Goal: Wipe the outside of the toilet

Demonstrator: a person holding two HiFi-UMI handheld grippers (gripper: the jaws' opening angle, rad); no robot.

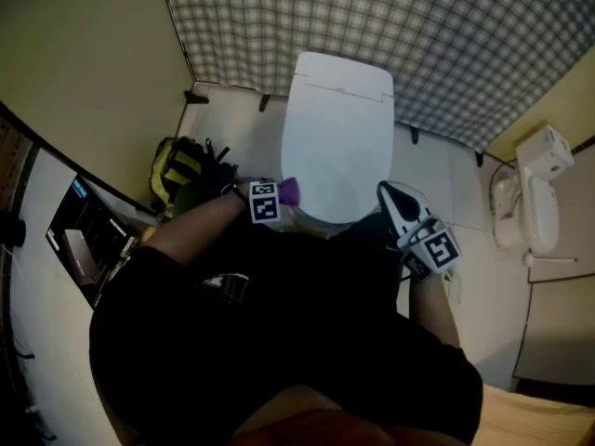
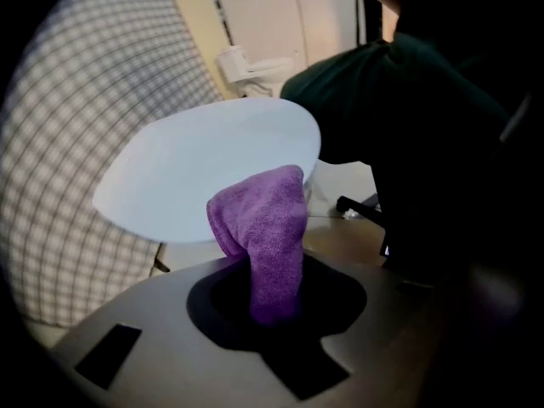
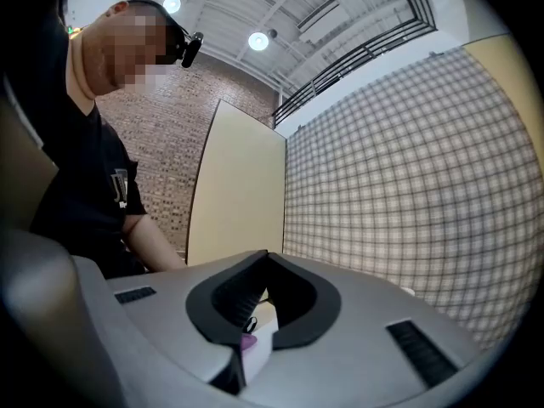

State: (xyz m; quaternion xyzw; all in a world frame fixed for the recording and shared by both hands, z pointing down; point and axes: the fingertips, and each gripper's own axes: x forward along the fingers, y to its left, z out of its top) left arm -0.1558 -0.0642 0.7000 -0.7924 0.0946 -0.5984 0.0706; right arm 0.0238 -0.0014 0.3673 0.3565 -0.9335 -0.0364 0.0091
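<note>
The white toilet (image 1: 337, 137) stands with its lid down against the checked wall. My left gripper (image 1: 282, 195) is at the front left edge of the lid, shut on a purple cloth (image 1: 290, 191). In the left gripper view the purple cloth (image 2: 265, 232) sticks up out of the jaws of the left gripper (image 2: 272, 291), just in front of the toilet lid (image 2: 204, 172). My right gripper (image 1: 389, 193) hovers at the toilet's front right side. In the right gripper view the right gripper (image 3: 265, 257) is shut with nothing in it and points up at the checked wall.
A yellow and black bag (image 1: 181, 170) lies on the floor left of the toilet. A white fixture (image 1: 535, 193) sits at the right wall. A checked wall (image 1: 418, 35) runs behind the toilet. The person's dark-clothed body fills the lower part of the head view.
</note>
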